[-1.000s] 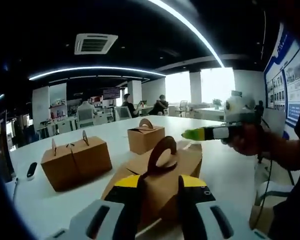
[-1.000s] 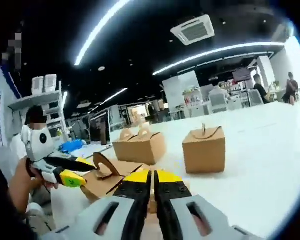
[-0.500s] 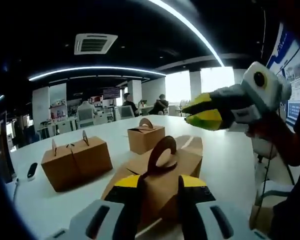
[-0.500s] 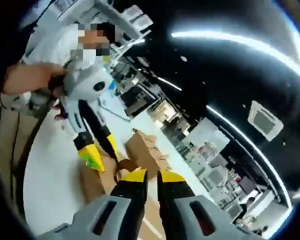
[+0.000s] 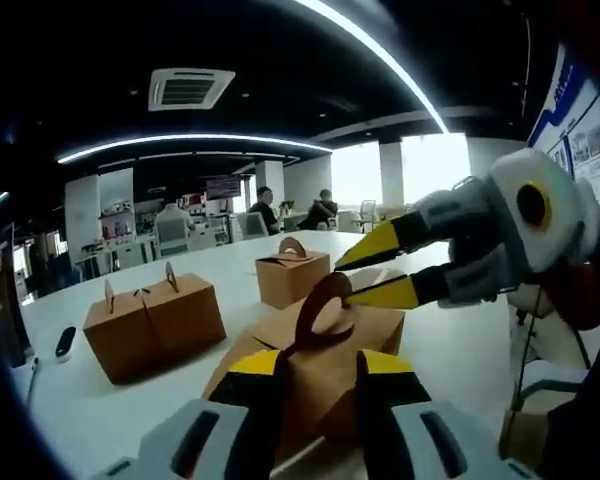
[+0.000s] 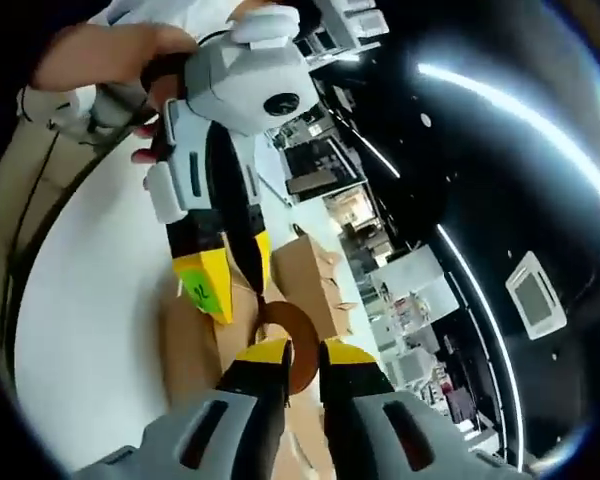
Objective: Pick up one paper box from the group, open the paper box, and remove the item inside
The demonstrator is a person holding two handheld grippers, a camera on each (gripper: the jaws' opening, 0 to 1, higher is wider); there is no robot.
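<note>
On the white table (image 5: 450,340), the brown paper box with a round arched handle (image 5: 325,345) stands directly in front of the left gripper (image 5: 318,362), whose yellow-tipped jaws pinch its near wall (one jaw on each side). The right gripper (image 5: 352,279) comes in from the right; its jaws are spread around the handle's edge. In the right gripper view, the handle (image 6: 285,345) sits between those jaws. Two other brown boxes (image 5: 150,322) (image 5: 292,272) stand further back.
</note>
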